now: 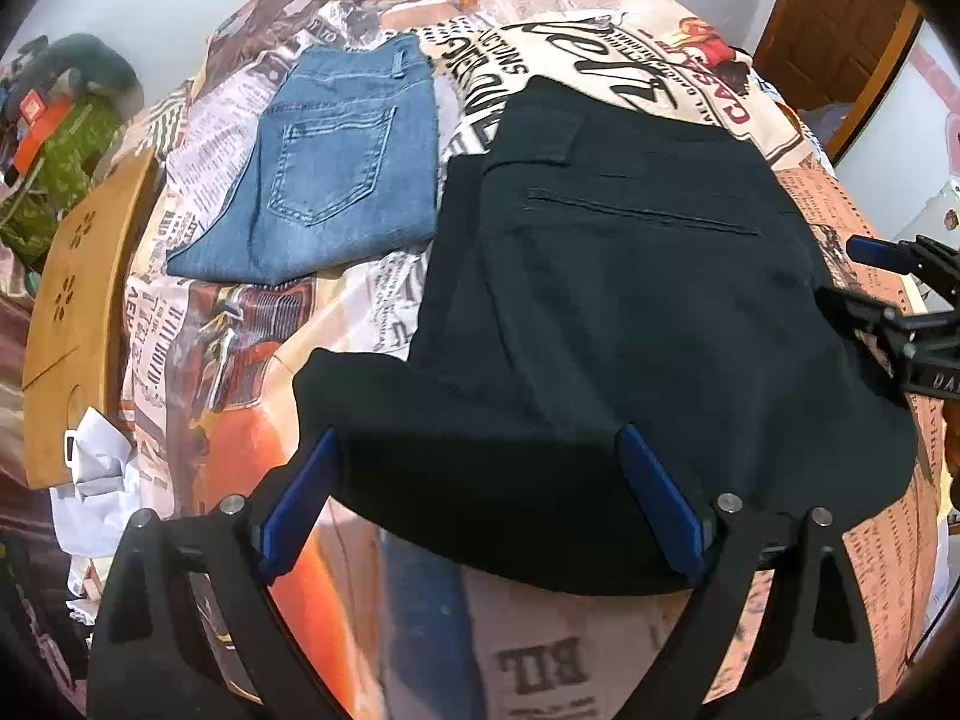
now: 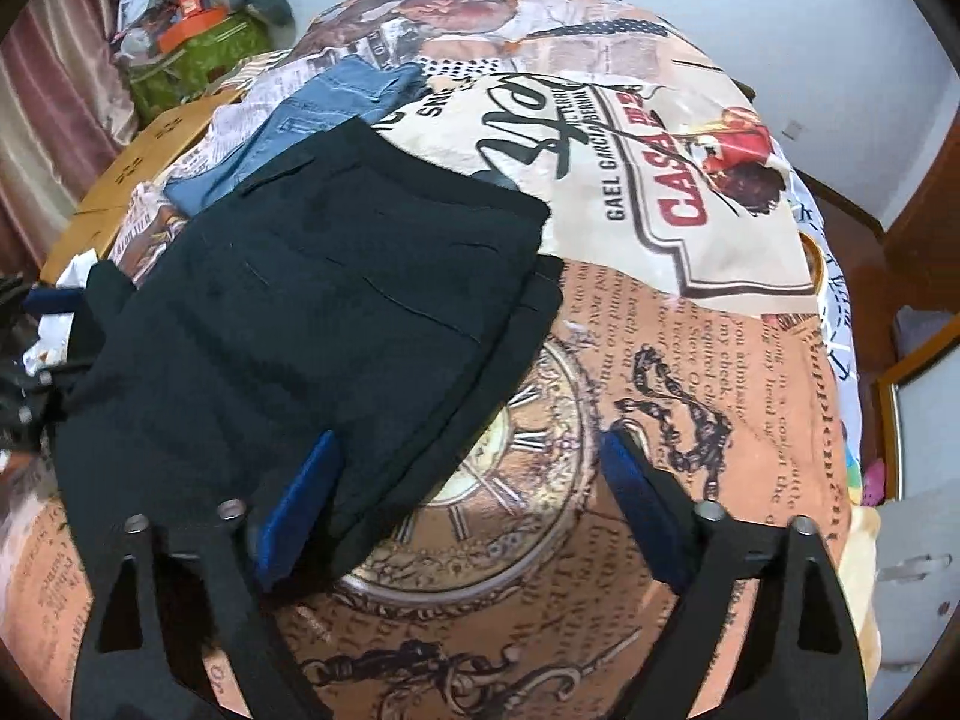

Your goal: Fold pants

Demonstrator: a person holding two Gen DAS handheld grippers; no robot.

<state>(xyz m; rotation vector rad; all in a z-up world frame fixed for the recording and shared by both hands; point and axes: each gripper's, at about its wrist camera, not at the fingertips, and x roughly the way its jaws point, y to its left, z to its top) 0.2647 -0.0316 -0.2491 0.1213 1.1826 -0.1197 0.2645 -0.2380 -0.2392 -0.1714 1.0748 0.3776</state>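
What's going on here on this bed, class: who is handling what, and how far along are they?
A person with a gripper in each hand is folding pants on a bed covered by a printed sheet. The black pants lie folded in front of both grippers. The left gripper and right gripper are both open and grip nothing. Blue jeans already lie folded just beyond.

Both views were bright and evenly lit by soft indoor light, with no hard glare. The black pants (image 1: 630, 312) read as a nearly featureless dark mass, seams barely showing. A soft shadow lay under their near hem, just ahead of the left gripper (image 1: 480, 480). Fisheye bending curved the printed bedcover (image 2: 690, 360) into a dome, and dark vignetting filled the corners. Print closest to the right gripper (image 2: 468, 480) was smeared and blurred.
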